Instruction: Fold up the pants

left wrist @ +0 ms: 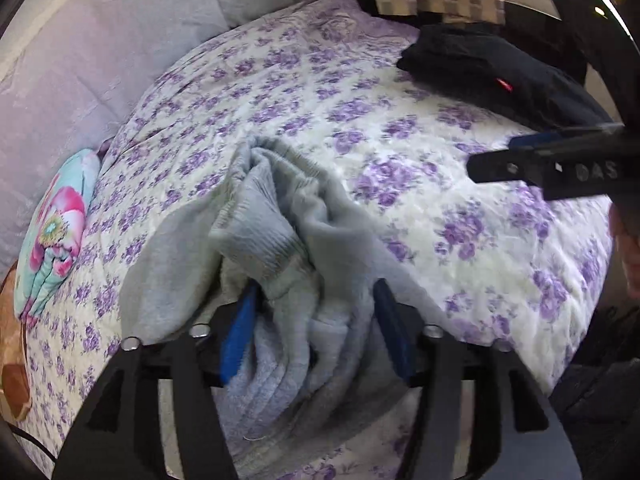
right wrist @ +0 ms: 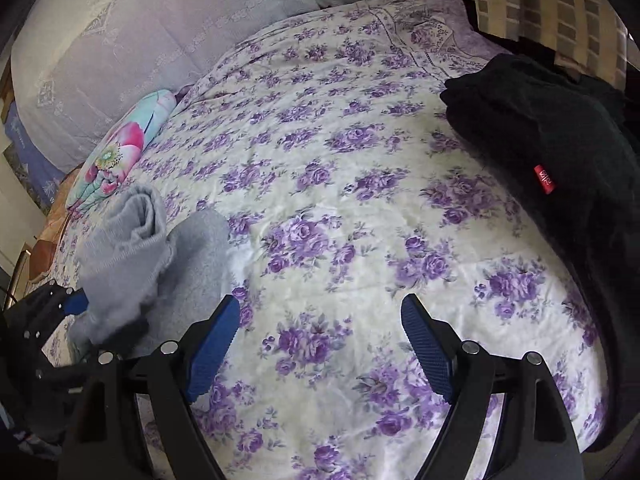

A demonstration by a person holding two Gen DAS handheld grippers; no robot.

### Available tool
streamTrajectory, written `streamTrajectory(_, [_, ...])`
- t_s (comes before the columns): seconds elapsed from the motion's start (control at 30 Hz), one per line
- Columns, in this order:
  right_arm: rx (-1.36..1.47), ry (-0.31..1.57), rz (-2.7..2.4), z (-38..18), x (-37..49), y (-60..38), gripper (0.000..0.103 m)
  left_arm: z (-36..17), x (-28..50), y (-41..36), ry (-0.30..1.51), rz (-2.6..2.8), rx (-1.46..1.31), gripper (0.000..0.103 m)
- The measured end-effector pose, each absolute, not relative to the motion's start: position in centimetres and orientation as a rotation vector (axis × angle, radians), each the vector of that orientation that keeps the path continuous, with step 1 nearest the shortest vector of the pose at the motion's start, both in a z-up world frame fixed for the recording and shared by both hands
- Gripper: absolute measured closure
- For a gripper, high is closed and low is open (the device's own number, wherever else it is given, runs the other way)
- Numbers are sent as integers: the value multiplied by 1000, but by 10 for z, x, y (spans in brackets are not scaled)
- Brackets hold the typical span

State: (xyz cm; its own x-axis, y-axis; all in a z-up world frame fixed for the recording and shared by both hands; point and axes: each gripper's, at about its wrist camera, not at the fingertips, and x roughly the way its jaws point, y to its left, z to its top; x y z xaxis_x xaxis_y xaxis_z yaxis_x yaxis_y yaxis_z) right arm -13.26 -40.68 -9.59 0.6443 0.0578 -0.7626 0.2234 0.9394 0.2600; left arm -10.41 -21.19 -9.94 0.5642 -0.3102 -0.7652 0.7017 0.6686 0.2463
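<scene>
The grey pants [left wrist: 276,216] lie bunched on the purple-flowered bedspread [left wrist: 400,120], ribbed waistband uppermost. My left gripper [left wrist: 316,285] is open around the bunch: cloth fills the gap, but the left blue pad's inner face shows bare. In the right wrist view the same pants [right wrist: 132,240] heap at the left, draped against the left gripper [right wrist: 76,304]. My right gripper [right wrist: 320,300] hovers over bare bedspread [right wrist: 340,200], open, with nothing between its blue pads. One of its fingers [left wrist: 520,164] reaches in from the right edge of the left wrist view.
A folded black garment [right wrist: 560,152] with a red tag lies at the bed's far right. A turquoise and pink flowered cushion [right wrist: 116,152] sits at the left edge against lilac backrest cushions [right wrist: 160,20]. A checkered curtain [right wrist: 540,0] hangs at the back right.
</scene>
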Motion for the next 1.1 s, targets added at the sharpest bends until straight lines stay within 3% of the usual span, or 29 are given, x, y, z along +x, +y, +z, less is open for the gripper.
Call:
streamTrajectory(0.17, [333,805,-41,-74,-121,-398,20,-70,-117,-196,696,-696,494,26])
streamTrajectory(0.47, [137,752,126,-29,-57,-313,20,-63,-62,-117,866,-438,266,26])
streamTrajectory(0.67, [131,926,31,-81,-30,-317,19,-99,-58,-130,976,-494,299,26])
streamTrajectory(0.83, [281,1003,61,-139,-29,-350,6,-134,-60,-149,993,-507,373,22])
streamTrajectory(1.1, [272,949,62,-117,-38,-347,4,-123,-55,-140,985,-556,299,19])
